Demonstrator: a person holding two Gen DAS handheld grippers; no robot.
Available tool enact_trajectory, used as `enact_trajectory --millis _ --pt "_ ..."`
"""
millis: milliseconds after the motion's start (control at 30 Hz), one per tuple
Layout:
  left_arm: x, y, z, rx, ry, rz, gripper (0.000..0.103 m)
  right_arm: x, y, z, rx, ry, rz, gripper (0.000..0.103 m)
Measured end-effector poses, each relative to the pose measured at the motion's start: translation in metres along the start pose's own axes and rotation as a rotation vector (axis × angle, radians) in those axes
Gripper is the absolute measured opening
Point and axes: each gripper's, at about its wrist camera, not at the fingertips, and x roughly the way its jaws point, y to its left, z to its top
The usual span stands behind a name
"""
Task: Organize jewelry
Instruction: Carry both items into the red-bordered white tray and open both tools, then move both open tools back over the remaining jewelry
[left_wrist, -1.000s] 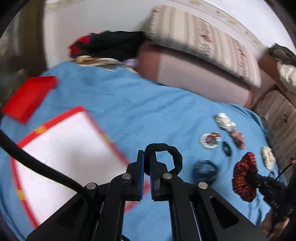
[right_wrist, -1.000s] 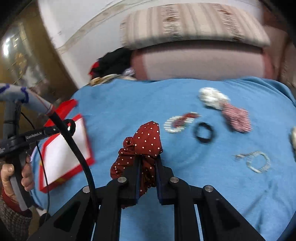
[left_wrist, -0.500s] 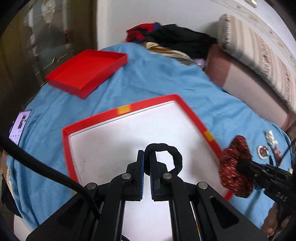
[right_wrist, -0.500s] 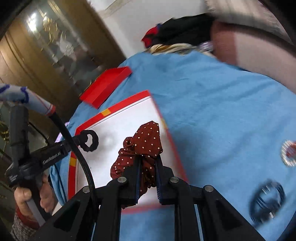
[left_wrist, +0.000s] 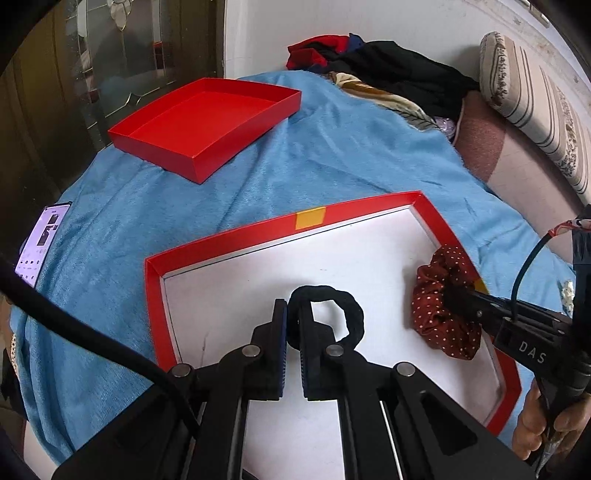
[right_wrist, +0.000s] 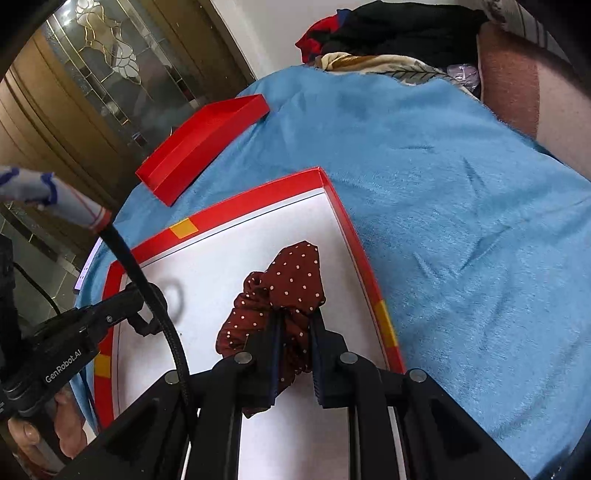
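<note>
My left gripper is shut on a black hair tie and holds it over the white floor of the red-rimmed box. My right gripper is shut on a dark red polka-dot scrunchie over the right part of the same box. The scrunchie also shows in the left wrist view, by the box's right rim. The left gripper shows in the right wrist view, to the left over the box.
A red box lid lies on the blue blanket at the far left. A phone lies at the blanket's left edge. A pile of clothes and striped cushions are at the back.
Both grippers have swung left, away from the jewelry laid out on the blanket, and now hold their hair tie and scrunchie over the white box.
</note>
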Motion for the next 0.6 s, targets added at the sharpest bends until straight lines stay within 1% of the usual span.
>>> enact_trajectory --millis 67,100,133,167,200,233,333,400,500,533,567,600 --pt "0.000 0.000 -0.001 -0.004 -0.009 0.019 0.010 0.001 0.001 0.000 -0.004 -0.003 -0.019 0.038" --pt "-0.001 0.001 -0.001 -0.009 -0.012 0.021 0.021 -0.001 0.001 -0.001 -0.005 -0.003 -0.020 0.052" --pt "-0.001 0.002 -0.001 -0.015 -0.014 0.014 0.036 -0.003 0.002 0.000 -0.007 -0.009 -0.020 0.055" --pt "-0.003 0.002 -0.001 -0.020 -0.022 0.004 0.043 -0.009 0.002 0.000 -0.013 -0.019 -0.021 0.056" --pt "-0.006 0.002 -0.001 -0.022 -0.032 0.002 0.054 -0.014 0.003 -0.001 -0.022 -0.026 -0.021 0.057" --pt "-0.008 0.002 -0.002 -0.023 -0.039 0.004 0.056 -0.023 0.004 -0.002 -0.035 -0.038 -0.020 0.059" --pt "-0.017 0.000 -0.002 -0.020 -0.052 -0.010 0.059 -0.045 -0.002 -0.013 -0.054 -0.072 -0.030 0.065" --pt "-0.025 -0.002 -0.003 -0.016 -0.069 -0.009 0.062 -0.054 -0.010 -0.024 -0.038 -0.079 -0.050 0.065" --pt "-0.032 -0.005 -0.006 -0.007 -0.085 0.003 0.062 -0.052 -0.020 -0.040 -0.040 -0.049 -0.156 0.065" --pt "-0.034 -0.006 -0.007 -0.008 -0.087 0.006 0.062 -0.046 -0.023 -0.048 -0.054 -0.023 -0.203 0.055" --pt "-0.036 -0.007 -0.009 -0.010 -0.089 0.006 0.062 -0.043 -0.024 -0.052 -0.058 -0.004 -0.228 0.042" --pt "-0.038 -0.008 -0.010 -0.012 -0.089 0.001 0.062 -0.038 -0.029 -0.057 -0.051 0.029 -0.242 0.012"
